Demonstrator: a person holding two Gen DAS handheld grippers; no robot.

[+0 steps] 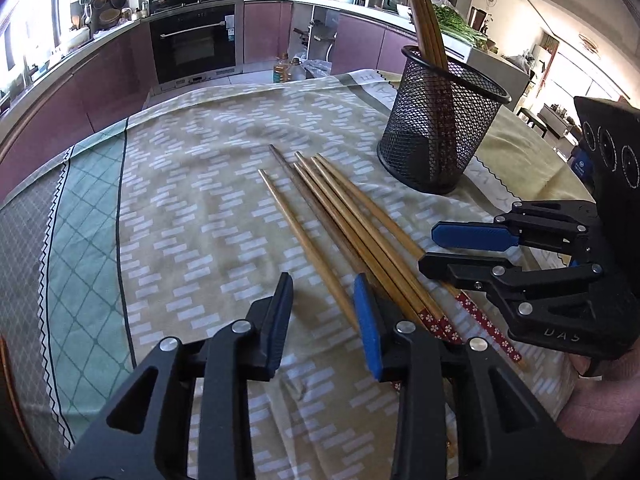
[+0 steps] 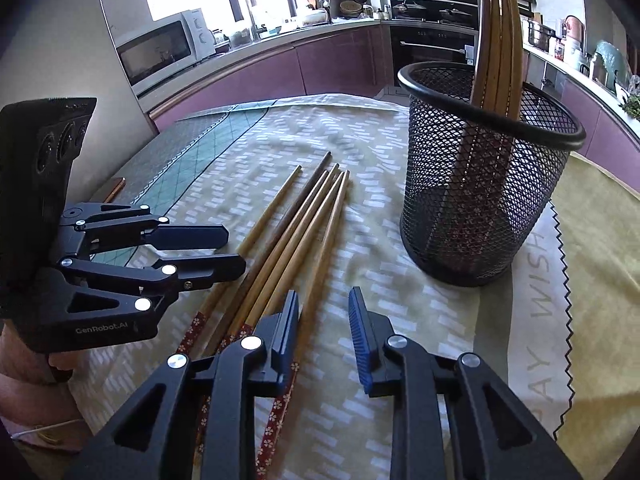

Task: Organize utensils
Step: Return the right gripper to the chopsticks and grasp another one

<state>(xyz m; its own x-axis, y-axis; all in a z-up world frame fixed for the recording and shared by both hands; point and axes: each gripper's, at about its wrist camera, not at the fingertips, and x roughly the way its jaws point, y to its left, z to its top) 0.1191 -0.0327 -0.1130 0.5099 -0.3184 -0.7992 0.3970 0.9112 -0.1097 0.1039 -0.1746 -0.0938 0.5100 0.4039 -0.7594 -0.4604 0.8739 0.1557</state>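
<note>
Several wooden chopsticks [image 1: 340, 216] with red flowered ends lie side by side on the patterned tablecloth; they also show in the right wrist view [image 2: 288, 240]. A black mesh holder [image 1: 440, 128] stands upright behind them with several chopsticks [image 1: 426, 20] in it; it also shows in the right wrist view [image 2: 484, 172]. My left gripper [image 1: 324, 300] is open and empty, low over the near ends of the loose chopsticks, one stick between its fingers. My right gripper [image 2: 324, 312] is open and empty, just right of the chopsticks. Each gripper appears in the other's view, the right one [image 1: 432, 248] and the left one [image 2: 232, 248].
The tablecloth [image 1: 180, 200] covers the table, with its far edge toward the kitchen. An oven [image 1: 192, 40] and purple cabinets line the back wall. A microwave [image 2: 160, 48] sits on the counter. Oil bottles [image 1: 286, 68] stand on the floor beyond the table.
</note>
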